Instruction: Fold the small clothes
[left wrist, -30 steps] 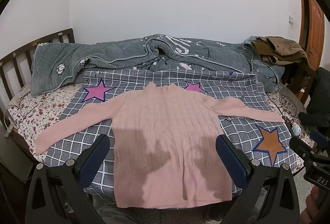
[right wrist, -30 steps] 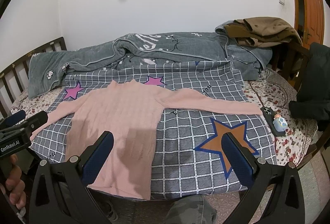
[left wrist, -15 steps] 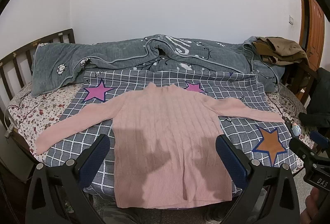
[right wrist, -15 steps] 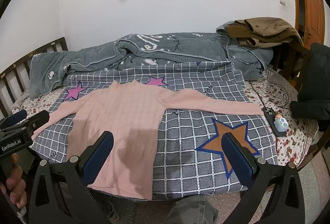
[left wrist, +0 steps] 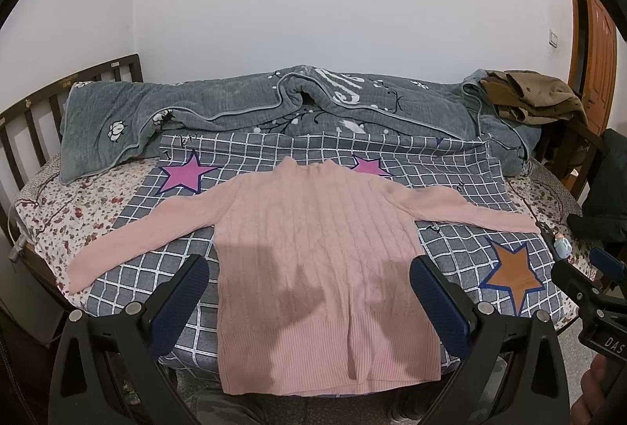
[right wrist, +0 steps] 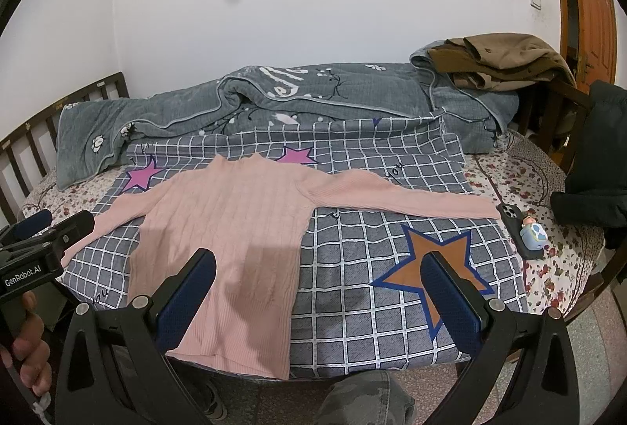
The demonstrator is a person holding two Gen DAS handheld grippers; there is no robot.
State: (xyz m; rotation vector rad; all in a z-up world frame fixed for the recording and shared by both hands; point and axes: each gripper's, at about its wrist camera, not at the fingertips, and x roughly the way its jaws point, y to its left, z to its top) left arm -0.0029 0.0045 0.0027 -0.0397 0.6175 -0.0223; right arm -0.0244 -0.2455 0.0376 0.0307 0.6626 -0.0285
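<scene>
Nothing has shifted over the last second: the sweater (left wrist: 313, 248) lies as it did, flat and face-up on the checked sheet (right wrist: 392, 248), collar at 12 o'clock, hem at 6 over the bed's near edge, sleeves out toward 9 and 3. Left gripper (left wrist: 309, 292) and right gripper (right wrist: 319, 288) hover short of it as before, jaws wide apart, holding nothing. Judgement: folding not begun; first grasp pending, probably a sleeve.
</scene>
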